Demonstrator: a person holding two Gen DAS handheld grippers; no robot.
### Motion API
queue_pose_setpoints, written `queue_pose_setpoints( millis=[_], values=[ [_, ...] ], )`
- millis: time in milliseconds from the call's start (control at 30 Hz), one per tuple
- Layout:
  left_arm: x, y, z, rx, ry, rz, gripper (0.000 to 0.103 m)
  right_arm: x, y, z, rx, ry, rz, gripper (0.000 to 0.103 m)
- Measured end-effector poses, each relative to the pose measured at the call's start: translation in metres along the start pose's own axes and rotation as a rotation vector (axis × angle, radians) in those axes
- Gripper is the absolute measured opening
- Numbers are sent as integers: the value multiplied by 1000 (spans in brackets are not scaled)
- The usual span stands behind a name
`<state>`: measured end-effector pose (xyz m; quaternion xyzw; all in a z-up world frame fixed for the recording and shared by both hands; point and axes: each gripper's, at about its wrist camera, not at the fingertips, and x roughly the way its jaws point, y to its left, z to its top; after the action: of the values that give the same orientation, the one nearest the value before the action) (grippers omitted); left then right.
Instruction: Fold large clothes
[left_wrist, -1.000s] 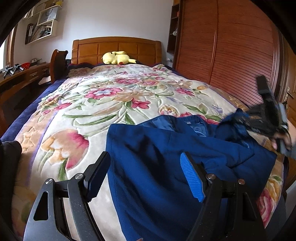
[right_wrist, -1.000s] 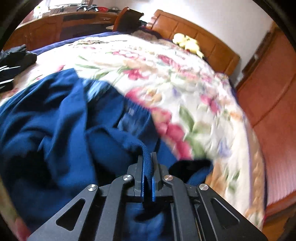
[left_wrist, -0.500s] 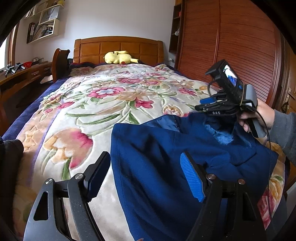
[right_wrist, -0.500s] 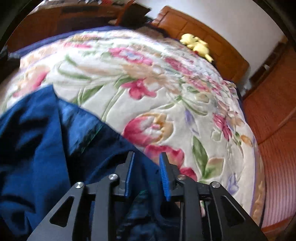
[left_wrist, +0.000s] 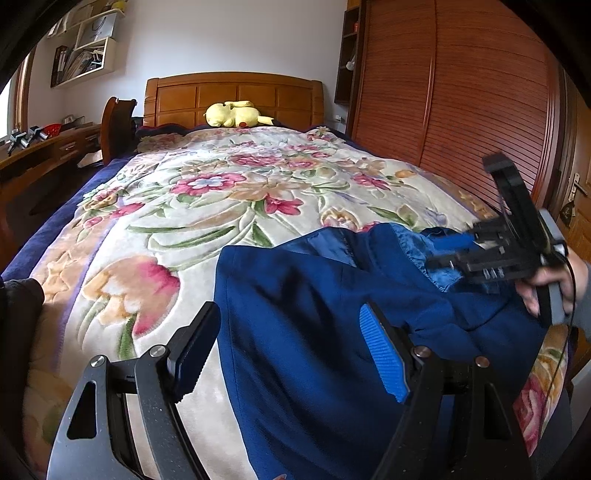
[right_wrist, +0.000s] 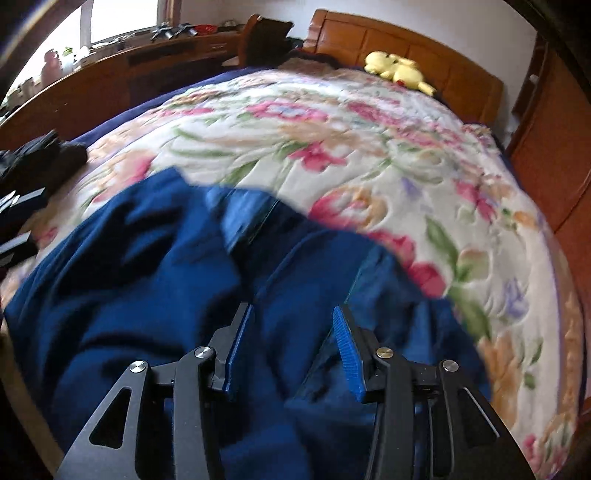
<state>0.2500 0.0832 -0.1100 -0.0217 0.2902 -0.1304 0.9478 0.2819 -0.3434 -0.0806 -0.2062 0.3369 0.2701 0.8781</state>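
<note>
Right wrist: right gripper (right_wrist: 293, 347) jaws just opened, nothing gripped | blue coat (right_wrist: 177, 280) blurred | left gripper (left_wrist: 291, 354) jaws open | plush toy (left_wrist: 236, 115) at headboard (left_wrist: 236, 94).

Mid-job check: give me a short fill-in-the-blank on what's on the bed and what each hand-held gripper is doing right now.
1. The garment spread on the floral blanket is coloured ____.
2. The toy lying by the headboard is coloured ____.
3. The left hand-held gripper stands ____, gripping nothing.
4. The right hand-held gripper, whose jaws have just been opening, hangs over the garment and grips ____.

Missing words: blue; yellow; open; nothing
</note>
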Motion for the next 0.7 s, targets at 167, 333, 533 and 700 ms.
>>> queue_pose_setpoints(
  millis=[167, 333, 533, 700],
  values=[
    [0, 0, -1, -1, 2, -1, 79, 9, -3, -27, 11, 71, 33, 48],
    [0, 1, -2, 0, 4, -1, 78, 21, -8, -35, 37, 114, 60, 48],
    [0, 2, -2, 2, 7, 1, 79, 27, 1, -36, 32, 148, 66, 48],
    [0, 2, -3, 3, 8, -1, 78, 23, 14, -34, -11, 161, 85, 48]
  ],
)
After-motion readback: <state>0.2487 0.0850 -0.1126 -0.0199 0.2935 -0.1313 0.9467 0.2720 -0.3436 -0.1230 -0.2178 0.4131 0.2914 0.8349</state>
